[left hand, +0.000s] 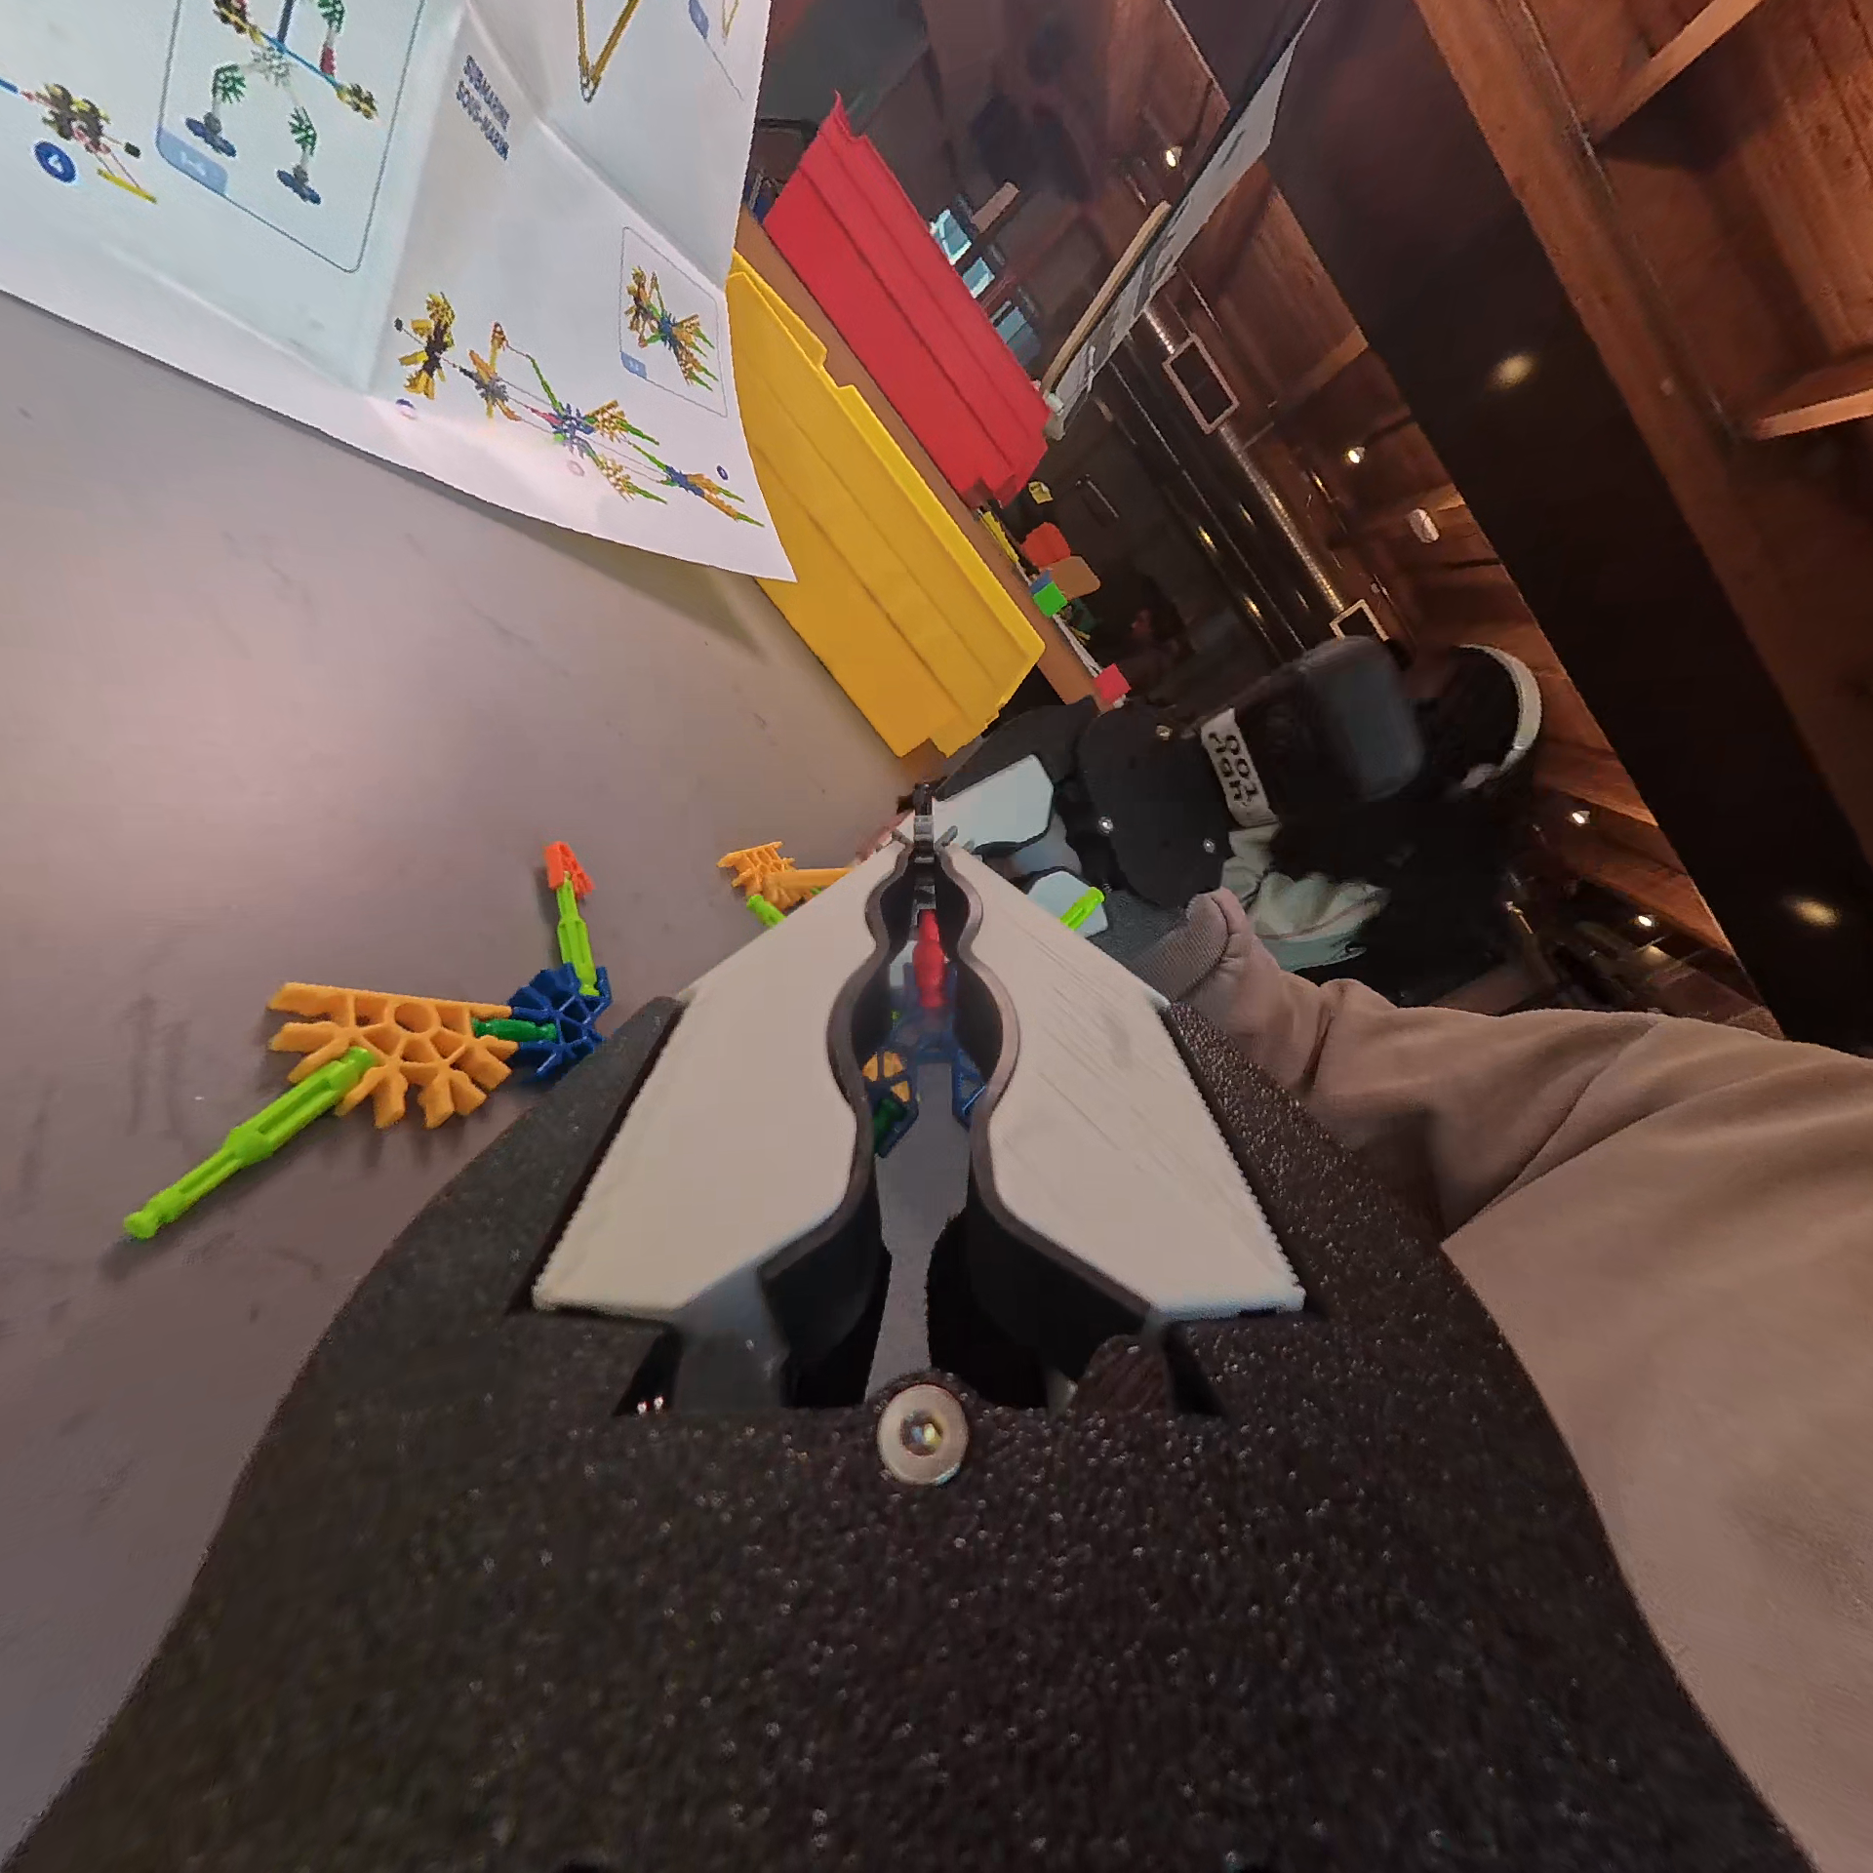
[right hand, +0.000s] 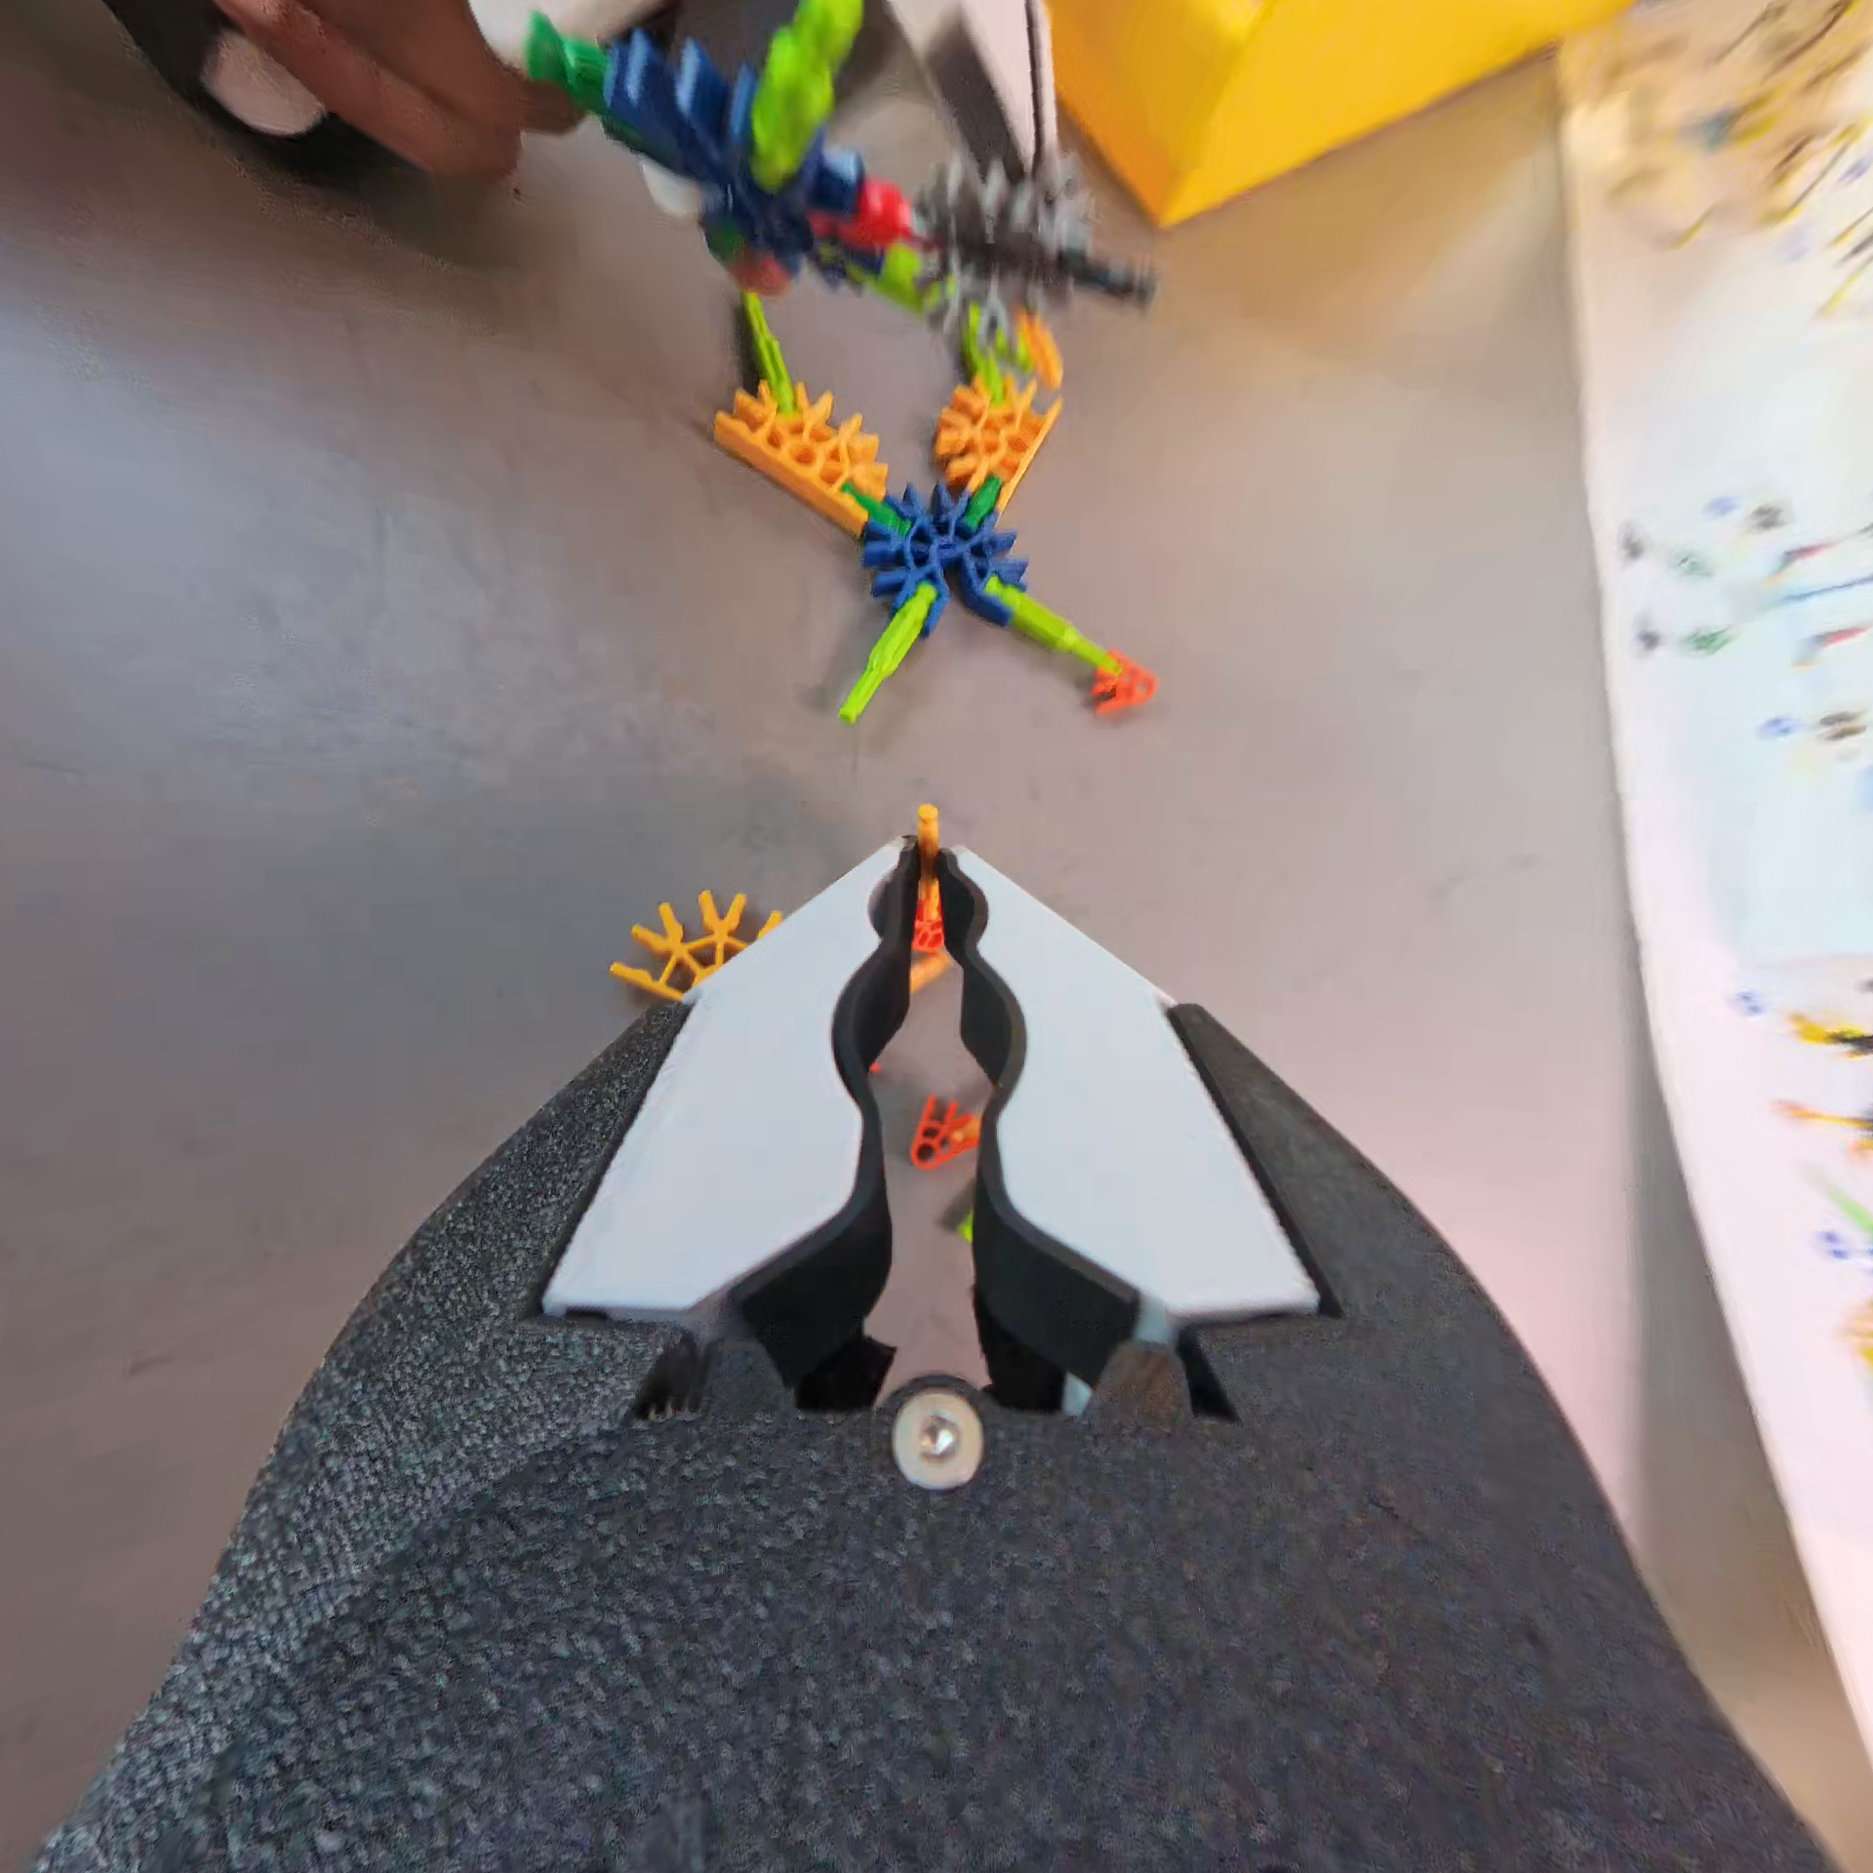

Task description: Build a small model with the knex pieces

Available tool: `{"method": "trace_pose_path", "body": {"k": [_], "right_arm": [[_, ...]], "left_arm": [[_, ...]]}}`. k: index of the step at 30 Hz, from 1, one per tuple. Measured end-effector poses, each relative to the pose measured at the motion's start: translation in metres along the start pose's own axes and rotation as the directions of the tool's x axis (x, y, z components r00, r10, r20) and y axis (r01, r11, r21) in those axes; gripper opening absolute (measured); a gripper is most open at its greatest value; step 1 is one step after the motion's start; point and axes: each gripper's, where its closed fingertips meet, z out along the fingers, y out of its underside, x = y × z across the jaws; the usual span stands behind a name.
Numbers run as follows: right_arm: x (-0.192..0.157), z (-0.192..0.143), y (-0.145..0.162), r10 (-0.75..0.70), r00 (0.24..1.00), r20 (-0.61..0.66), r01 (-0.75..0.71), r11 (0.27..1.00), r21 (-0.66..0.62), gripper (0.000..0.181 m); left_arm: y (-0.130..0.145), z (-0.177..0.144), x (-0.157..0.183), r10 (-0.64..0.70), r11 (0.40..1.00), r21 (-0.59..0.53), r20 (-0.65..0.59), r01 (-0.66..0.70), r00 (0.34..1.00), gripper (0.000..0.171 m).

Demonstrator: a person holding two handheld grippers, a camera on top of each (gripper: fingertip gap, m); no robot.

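On the grey table [right hand: 304, 608], our left gripper [left hand: 924, 862] pinches a partly built blue, red and grey toy assembly [right hand: 811, 203], our right gripper [right hand: 924, 862] pinches a small orange piece [right hand: 926, 826], and another blue-and-orange assembly [right hand: 938, 552] lies loose between them.

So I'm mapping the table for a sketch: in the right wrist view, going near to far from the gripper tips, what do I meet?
right gripper pinching an orange rod → flat toy piece with a blue hub → blurred raised toy assembly → yellow bin.
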Motion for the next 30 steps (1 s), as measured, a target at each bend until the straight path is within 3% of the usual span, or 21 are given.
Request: {"method": "trace_pose_path", "body": {"k": [2, 4, 6, 9, 13, 17, 21, 30], "right_arm": [[-0.001, 0.004, 0.011, 0.068, 0.996, 0.053, -0.067, 0.998, -0.02, 0.005], [0.001, 0.002, 0.003, 0.09, 0.994, 0.062, -0.092, 0.995, 0.026, 0.016], [0.004, -0.009, -0.017, 0.12, 0.99, 0.076, -0.129, 0.982, 0.137, 0.022], [-0.007, -0.033, -0.05, 0.134, 0.964, 0.228, -0.209, 0.916, 0.342, 0.031], [-0.019, -0.057, -0.074, 0.118, 0.913, 0.39, -0.308, 0.827, 0.47, 0.028], [-0.025, -0.058, -0.073, 0.069, 0.921, 0.384, -0.264, 0.836, 0.481, 0.015], [-0.025, -0.057, -0.072, 0.062, 0.923, 0.38, -0.254, 0.84, 0.48, 0.002], [-0.033, -0.057, -0.07, 0.04, 0.907, 0.42, -0.251, 0.851, 0.461, 0.001]], "left_arm": [[0.0, 0.001, 0.007, 0.037, 0.999, -0.008, -0.028, -0.037, 0.999, 0.003], [0.001, 0.002, 0.015, 0.101, 0.995, -0.022, -0.044, -0.102, 0.994, 0.003], [0.006, 0.004, 0.021, 0.183, 0.981, -0.059, -0.051, -0.186, 0.982, 0.003], [0.017, 0.009, 0.028, 0.312, 0.941, -0.116, -0.061, -0.317, 0.948, 0.003], [0.029, 0.013, 0.035, 0.436, 0.88, -0.168, -0.088, -0.444, 0.896, 0.003], [0.039, 0.014, 0.037, 0.529, 0.814, -0.22, -0.101, -0.538, 0.843, 0.003], [0.043, 0.015, 0.041, 0.557, 0.789, -0.235, -0.12, -0.568, 0.822, 0.003], [0.049, 0.014, 0.045, 0.636, 0.717, -0.254, -0.14, -0.649, 0.759, 0.002]]}}
